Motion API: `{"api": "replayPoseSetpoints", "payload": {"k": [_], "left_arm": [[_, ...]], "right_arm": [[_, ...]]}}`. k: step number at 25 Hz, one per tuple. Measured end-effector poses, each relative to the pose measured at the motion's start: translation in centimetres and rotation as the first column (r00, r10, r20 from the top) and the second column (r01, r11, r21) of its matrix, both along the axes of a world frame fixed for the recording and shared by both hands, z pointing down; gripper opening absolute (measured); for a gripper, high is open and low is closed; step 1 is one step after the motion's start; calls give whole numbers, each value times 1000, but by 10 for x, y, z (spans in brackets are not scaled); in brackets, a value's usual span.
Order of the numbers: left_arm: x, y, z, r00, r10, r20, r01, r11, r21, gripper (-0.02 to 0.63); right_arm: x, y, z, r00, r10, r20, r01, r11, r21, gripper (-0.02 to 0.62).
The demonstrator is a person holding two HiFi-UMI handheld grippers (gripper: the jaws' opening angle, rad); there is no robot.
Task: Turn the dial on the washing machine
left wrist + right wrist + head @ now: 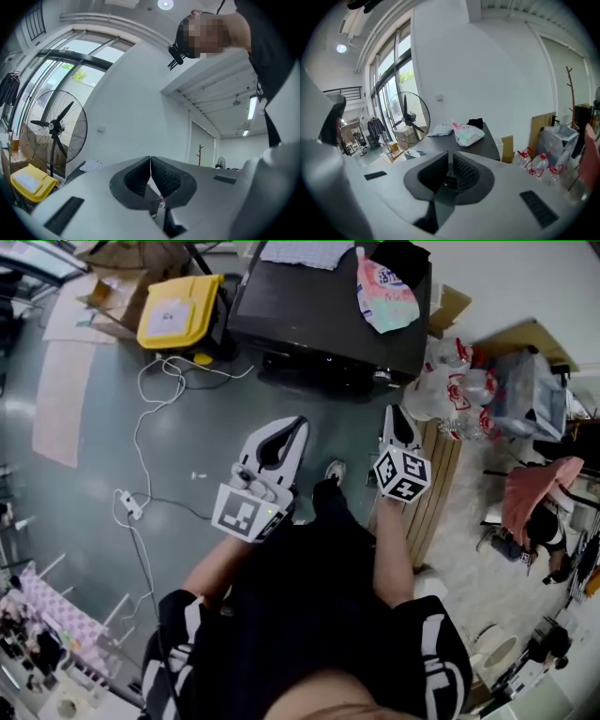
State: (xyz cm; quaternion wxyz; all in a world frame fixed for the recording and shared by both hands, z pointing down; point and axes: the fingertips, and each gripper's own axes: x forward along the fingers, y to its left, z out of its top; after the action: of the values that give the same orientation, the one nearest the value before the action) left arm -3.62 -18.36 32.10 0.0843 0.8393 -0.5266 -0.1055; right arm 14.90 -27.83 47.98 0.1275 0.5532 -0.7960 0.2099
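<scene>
Grey floor (84, 465), cable (141, 442) at left | washing machine (309, 315) far centre, well apart from me | left gripper (298, 426) and right gripper (397, 416) clenched on nothing | dial too small to see; I expect it stiff and smooth, so pinch its rim.

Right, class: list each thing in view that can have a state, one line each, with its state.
left tool: shut, empty
right tool: shut, empty
washing machine: top closed, pink bag lying on it
fan: upright, blades look stopped
yellow box: lid on
</scene>
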Motion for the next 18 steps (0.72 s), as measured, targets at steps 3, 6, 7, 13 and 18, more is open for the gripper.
{"api": "replayPoseSetpoints", "payload": {"k": [3, 6, 7, 13, 18], "left_arm": [[-4, 10, -16, 1000, -21, -20, 21, 1000, -3, 22], [-4, 18, -25, 999, -36, -32, 36, 999, -8, 22], [-3, 19, -27, 999, -37, -32, 37, 999, -5, 23], [5, 17, -27, 1000, -14, -21, 14, 1000, 5, 23], [7, 9, -29, 1000, -4, -14, 5, 1000, 9, 23]], "right_arm": [[-4, 23, -44, 999, -28, 30, 27, 999, 47, 43], [-7, 45, -82, 998, -50, 33, 46, 993, 108, 28], [-8, 50, -90, 998, -57, 33, 53, 991, 123, 26], [-13, 69, -112, 996, -78, 38, 70, 983, 170, 26], [-15, 66, -116, 996, -84, 38, 76, 981, 179, 25]]}}
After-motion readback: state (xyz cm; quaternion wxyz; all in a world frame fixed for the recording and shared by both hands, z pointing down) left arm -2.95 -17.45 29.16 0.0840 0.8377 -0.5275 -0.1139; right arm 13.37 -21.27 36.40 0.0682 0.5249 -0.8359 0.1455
